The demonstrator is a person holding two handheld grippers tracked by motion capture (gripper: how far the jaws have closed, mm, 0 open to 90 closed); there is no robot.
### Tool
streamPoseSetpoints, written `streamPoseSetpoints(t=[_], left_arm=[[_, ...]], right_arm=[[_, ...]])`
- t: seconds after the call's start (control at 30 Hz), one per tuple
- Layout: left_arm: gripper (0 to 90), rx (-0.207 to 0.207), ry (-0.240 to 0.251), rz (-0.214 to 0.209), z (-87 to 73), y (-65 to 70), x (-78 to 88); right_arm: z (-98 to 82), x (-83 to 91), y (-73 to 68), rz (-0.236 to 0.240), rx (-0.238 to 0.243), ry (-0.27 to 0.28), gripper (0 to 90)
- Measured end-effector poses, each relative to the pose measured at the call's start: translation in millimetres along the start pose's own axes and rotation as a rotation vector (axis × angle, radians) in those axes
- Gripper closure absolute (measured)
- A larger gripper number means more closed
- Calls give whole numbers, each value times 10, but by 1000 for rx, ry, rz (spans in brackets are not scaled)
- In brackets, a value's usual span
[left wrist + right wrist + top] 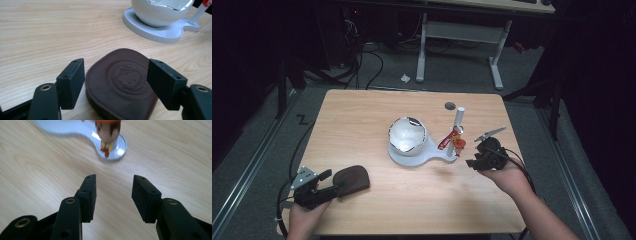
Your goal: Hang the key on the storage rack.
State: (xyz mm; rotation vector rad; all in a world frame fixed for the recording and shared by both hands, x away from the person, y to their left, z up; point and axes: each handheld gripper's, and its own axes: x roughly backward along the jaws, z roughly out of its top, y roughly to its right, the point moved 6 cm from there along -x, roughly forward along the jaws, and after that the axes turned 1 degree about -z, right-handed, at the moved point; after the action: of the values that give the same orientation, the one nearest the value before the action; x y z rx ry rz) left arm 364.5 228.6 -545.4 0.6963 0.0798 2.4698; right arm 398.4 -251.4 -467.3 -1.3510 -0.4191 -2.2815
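Left gripper: jaws spread wide, straddling the near end of the brown leather pouch, nothing clamped yet. I read this as my working hand.
Right gripper: jaws apart, empty, over bare wood; the small figurine sits at its 12 o'clock.
Pouch location: at about 7 o'clock on the table in the high view, flat, embossed face up, just beside the left gripper's pads, well apart from the stand.
White stand: table centre, carries a white bowl-shaped globe and an upright white post at its 3 o'clock end, with the figurine by that post.
Step in hand: I judge it as closing on the pouch for a pick-up.
Risk 1: pouch is low and soft; if I close with pads riding high, they may skid over the domed top and pinch nothing.
Risk 2: left pad looks off the pouch edge, right pad over it; uneven contact could shove the pouch sideways or spin it instead of gripping.
Risk 3: grabbing one thin edge could let the pouch droop or slip free on the lift.
Risk 4: right gripper is near the figurine and stand lobe; a forward drift toward 12 o'clock could knock the figurine or nudge the stand, tipping the globe.
Cannot tell: whether the pouch zip is open or what it holds.
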Motion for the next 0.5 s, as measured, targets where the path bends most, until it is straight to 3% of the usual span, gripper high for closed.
streamPoseSetpoints(t=[0.5], left_arm=[[335,45,-26,-13,-34,-61,-25]], right_arm=[[-587,-242,-100,-2,-32,65,509]])
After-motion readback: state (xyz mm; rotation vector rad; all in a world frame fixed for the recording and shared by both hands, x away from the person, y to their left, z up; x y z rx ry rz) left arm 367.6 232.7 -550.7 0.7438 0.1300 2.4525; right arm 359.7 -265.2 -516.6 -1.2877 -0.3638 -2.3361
